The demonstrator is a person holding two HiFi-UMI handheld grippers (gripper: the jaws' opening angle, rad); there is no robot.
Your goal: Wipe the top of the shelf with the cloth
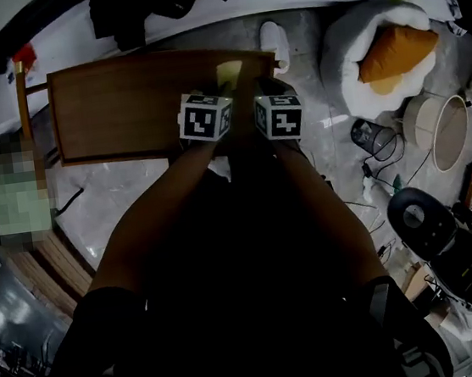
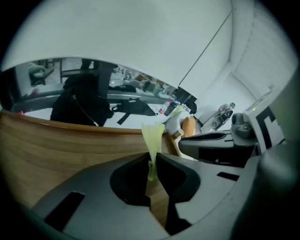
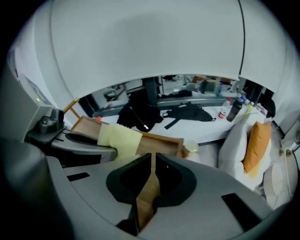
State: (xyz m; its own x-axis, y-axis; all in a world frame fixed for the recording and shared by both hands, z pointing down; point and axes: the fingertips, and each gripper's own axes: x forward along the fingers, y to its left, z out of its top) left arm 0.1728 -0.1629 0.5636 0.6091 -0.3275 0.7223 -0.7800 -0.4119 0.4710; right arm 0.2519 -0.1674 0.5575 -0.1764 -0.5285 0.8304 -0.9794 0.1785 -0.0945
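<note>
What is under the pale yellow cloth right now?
The brown wooden shelf top, near its far edge. The left claw pinches the pale yellow cloth; the wood beneath is covered, so contact cannot be judged.

Readable text: none in any view.
Left marker cube (image 1: pixel 205 117): black-and-white square pattern only; no letters or digits.
Right marker cube (image 1: pixel 279 116): the same kind of pattern; no letters or digits.
Bottle (image 3: pixel 224 109) on far bench (image 3: pixel 201 126): print too small to read.

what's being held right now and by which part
The left hand-held gripper pinches the yellow-green cloth by one edge; the right hand-held gripper is shut on nothing.
</note>
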